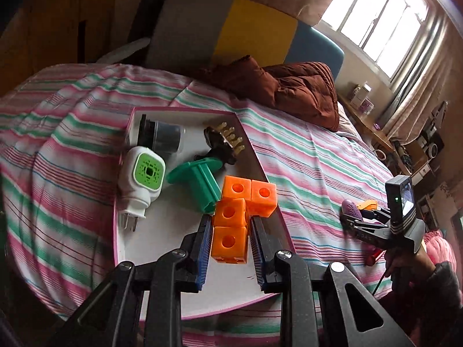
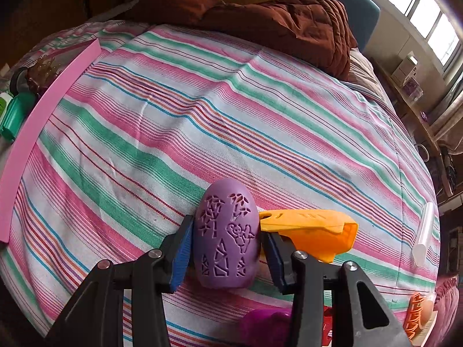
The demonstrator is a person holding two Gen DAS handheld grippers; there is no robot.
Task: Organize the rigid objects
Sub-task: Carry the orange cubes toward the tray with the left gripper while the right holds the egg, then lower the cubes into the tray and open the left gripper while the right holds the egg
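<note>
Left tongs are pinching the orange cube cluster, blue pads pressing its lowest cube on both sides, and holding it over the near right corner of the pink-rimmed tray. Whether it's resting on the tray floor or hanging just above it, can't tell.

Right tongs are clamping the purple egg-shaped piece on the striped bed cover, pads pressing on both flanks. Can't tell if it's lifting off yet.

Progress, my read: roughly halfway.
- Sitting in the tray ahead of the left tongs: white-and-green plug-in unit, green flanged part, dark jar, brown brush-like item.
- Cubes are arriving now.
- Waiting outside the tray: purple egg in grip, orange scoop-like piece just right of the right tongs and touching the egg, a magenta item below them, an orange cutout piece and a clear tube far right.

View differences:
- Left wrist is giving the full tray contents plus the right tongs from outside.
- Right wrist is showing the egg's carved pattern and the leftover pile, but only the tray's pink wall at far left.
</note>
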